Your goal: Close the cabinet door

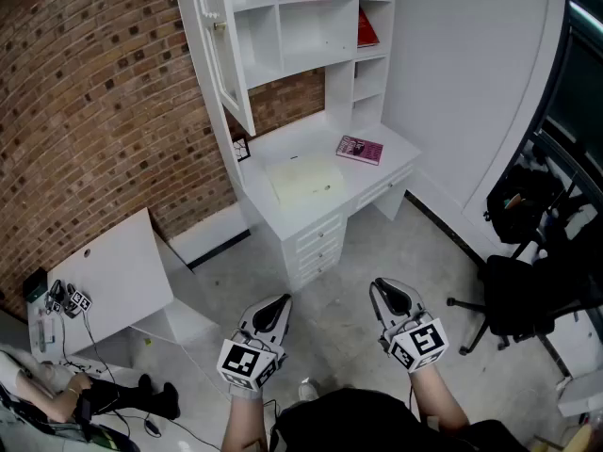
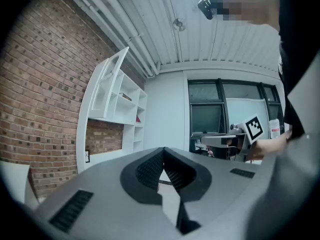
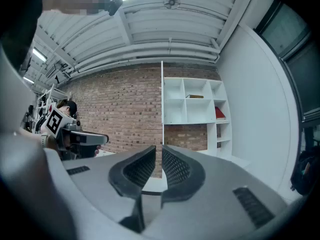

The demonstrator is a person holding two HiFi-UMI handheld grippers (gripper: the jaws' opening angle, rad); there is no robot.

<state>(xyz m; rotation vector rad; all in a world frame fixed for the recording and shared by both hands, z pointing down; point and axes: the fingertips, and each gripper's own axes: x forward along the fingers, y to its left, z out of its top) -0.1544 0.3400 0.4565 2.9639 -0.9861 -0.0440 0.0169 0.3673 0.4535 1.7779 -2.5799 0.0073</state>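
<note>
Head view first: the white desk (image 1: 283, 151) stands against the brick wall (image 1: 94, 92), with its shelf unit rising from the back of it. The cabinet door (image 1: 222, 50) is swung wide open, hanging out over the desk's left end. A magazine (image 1: 359, 149) lies on the desk's right side, and a red book (image 1: 366, 28) leans in a cubby above it. Both tools are on the floor side of the desk, well apart from it: the left hand-held gripper (image 1: 273, 304) and the right hand-held gripper (image 1: 389, 288) are held level, side by side, each pointing toward the desk.

Over to the left gripper view: the jaws are pressed fully together, with nothing between them. The cabinet door juts out from the shelf unit above the desk, far beyond the jaw tips.

Now the right gripper view: the jaws are closed to a bare sliver and grip nothing. Straight past them, above the desk, the cabinet door shows edge-on as a thin white line along the shelf unit's left side.
</note>
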